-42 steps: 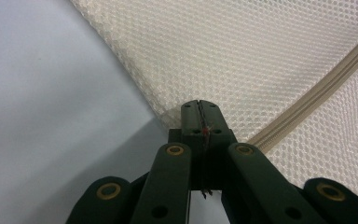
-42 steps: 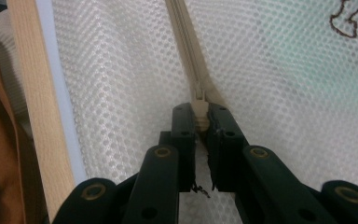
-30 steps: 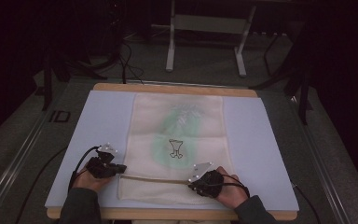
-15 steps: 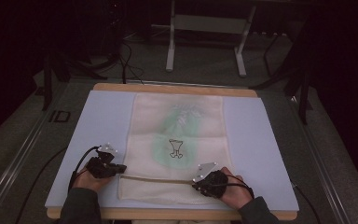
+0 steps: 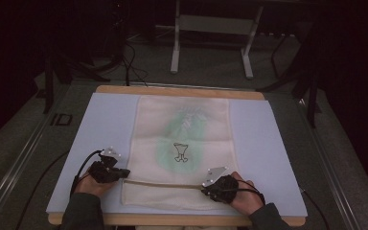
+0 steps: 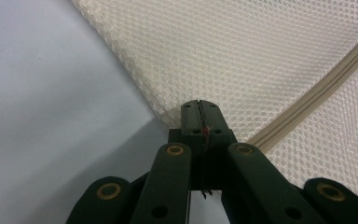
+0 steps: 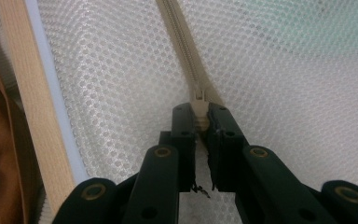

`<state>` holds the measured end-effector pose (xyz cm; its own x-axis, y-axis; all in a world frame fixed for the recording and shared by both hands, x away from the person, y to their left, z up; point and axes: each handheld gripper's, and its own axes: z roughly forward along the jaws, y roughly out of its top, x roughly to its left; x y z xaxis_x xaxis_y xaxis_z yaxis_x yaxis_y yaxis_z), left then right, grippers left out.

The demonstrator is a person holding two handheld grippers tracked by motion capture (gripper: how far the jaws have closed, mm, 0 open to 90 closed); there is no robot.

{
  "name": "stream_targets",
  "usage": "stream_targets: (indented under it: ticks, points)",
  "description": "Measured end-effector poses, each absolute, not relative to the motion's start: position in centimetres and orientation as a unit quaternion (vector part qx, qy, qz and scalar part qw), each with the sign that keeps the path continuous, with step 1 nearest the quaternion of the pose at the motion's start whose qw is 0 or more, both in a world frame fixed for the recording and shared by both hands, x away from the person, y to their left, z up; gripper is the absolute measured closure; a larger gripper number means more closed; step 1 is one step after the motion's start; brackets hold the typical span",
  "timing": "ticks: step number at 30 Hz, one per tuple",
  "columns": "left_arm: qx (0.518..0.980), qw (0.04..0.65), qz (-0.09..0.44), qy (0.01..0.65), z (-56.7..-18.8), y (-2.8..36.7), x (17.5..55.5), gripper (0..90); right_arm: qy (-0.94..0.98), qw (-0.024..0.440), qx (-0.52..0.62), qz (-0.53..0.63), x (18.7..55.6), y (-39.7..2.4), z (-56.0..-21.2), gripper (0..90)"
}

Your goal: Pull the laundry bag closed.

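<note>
A cream mesh bag [image 5: 182, 122] lies flat on the pale mat [image 5: 273, 143], with a green item and a black outline print [image 5: 181, 152] showing through it. A beige zipper [image 5: 165, 184] runs across its near end. My left gripper [image 5: 123, 173] is shut on the bag's left edge [image 6: 175, 116], just beside the zipper's end [image 6: 317, 93]. My right gripper [image 5: 207, 187] is at the zipper's right part, its jaws closed on the zipper pull [image 7: 199, 100], with the zipper track [image 7: 179, 42] running away ahead of it.
The mat rests on a wooden table whose near edge [image 7: 32, 116] lies close behind my right gripper. Beyond the far edge [image 5: 182, 90] stand a metal frame's legs [image 5: 175, 48] and cables on a dark floor. Bare mat flanks the bag on both sides.
My right gripper has shifted a little to the right along the zipper. The left gripper and the bag's left edge have stayed put.
</note>
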<state>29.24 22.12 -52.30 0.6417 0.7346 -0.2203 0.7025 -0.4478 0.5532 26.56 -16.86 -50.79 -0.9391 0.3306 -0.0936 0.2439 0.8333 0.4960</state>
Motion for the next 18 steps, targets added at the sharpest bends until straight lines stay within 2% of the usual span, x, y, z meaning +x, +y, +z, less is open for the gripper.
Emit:
stream_targets:
  ticks: [18]
  points:
    - [0.850, 0.313, 0.026, 0.423, -52.3, 22.1, 29.2, 90.0, 0.951, 0.090, 0.163, 0.246, 26.5, -18.1, -50.8, 82.3]
